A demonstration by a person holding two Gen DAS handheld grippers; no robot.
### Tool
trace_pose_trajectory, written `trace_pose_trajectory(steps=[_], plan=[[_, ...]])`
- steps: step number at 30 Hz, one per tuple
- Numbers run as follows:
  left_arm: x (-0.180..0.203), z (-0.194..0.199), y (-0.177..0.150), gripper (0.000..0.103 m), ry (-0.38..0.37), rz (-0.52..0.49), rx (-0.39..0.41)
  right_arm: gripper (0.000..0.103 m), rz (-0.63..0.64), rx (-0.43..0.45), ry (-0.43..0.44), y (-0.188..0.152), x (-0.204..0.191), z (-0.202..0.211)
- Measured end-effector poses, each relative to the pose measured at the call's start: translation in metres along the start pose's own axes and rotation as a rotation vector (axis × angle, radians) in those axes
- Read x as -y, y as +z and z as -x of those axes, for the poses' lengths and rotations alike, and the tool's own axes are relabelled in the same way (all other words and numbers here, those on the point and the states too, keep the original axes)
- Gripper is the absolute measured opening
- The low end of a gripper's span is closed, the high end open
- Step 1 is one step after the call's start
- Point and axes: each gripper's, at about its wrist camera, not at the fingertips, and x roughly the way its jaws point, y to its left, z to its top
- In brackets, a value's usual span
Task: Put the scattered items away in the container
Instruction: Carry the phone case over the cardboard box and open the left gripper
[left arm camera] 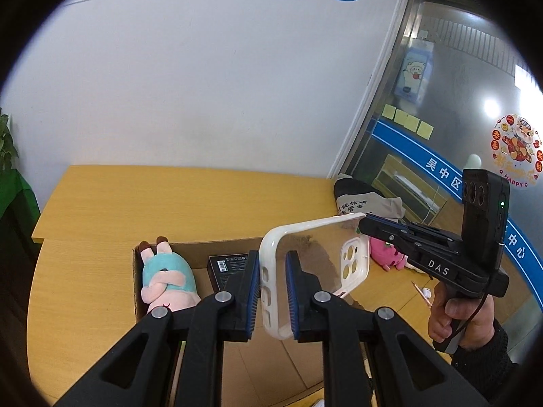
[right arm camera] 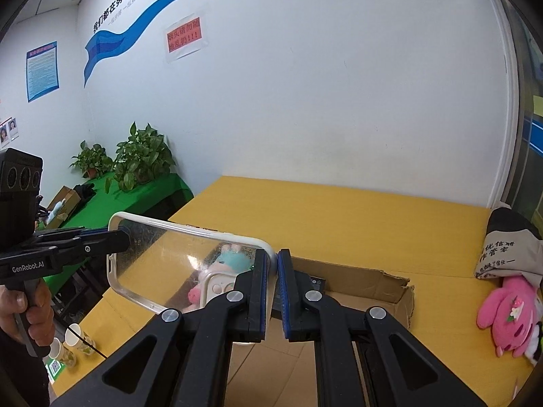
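A clear phone case with a white rim (left arm camera: pixel 312 264) is held in the air above the open cardboard box (left arm camera: pixel 190 247). My left gripper (left arm camera: pixel 273 271) is shut on one end of the case. My right gripper (right arm camera: pixel 273 264) is shut on the other end (right arm camera: pixel 190 264); it also shows in the left wrist view (left arm camera: pixel 364 222). Inside the box lie a pink and teal plush toy (left arm camera: pixel 166 278) and a black box (left arm camera: pixel 227 268). A pink plush (right arm camera: pixel 509 315) lies on the yellow table right of the box.
A grey and black cloth bag (right arm camera: pixel 509 247) lies at the table's back right corner. A small pen-like item (left arm camera: pixel 420 291) lies on the table near the pink plush. Potted plants (right arm camera: pixel 135 159) stand on a green-covered table to the left. Paper cups (right arm camera: pixel 73 335) sit on the floor.
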Motion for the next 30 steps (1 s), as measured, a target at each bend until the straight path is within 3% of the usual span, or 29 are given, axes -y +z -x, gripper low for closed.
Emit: trace_pose_trajectory(steps=[6, 12, 25, 30], plan=[[-0.023, -0.029, -0.002, 0.014, -0.013, 0.048, -0.048, 0.007, 0.004, -0.055, -0.019, 0.006, 0.007, -0.033], [-0.043, -0.052, -0.027, 0.014, 0.01, 0.071, -0.129, 0.007, -0.041, -0.126, 0.014, -0.017, 0.019, -0.068], [-0.099, -0.105, -0.126, 0.014, 0.095, 0.173, -0.381, 0.007, -0.194, -0.355, 0.088, -0.138, 0.02, -0.152], [-0.106, -0.125, -0.149, 0.016, 0.15, 0.159, -0.473, 0.007, -0.236, -0.446, 0.087, -0.17, 0.019, -0.179]])
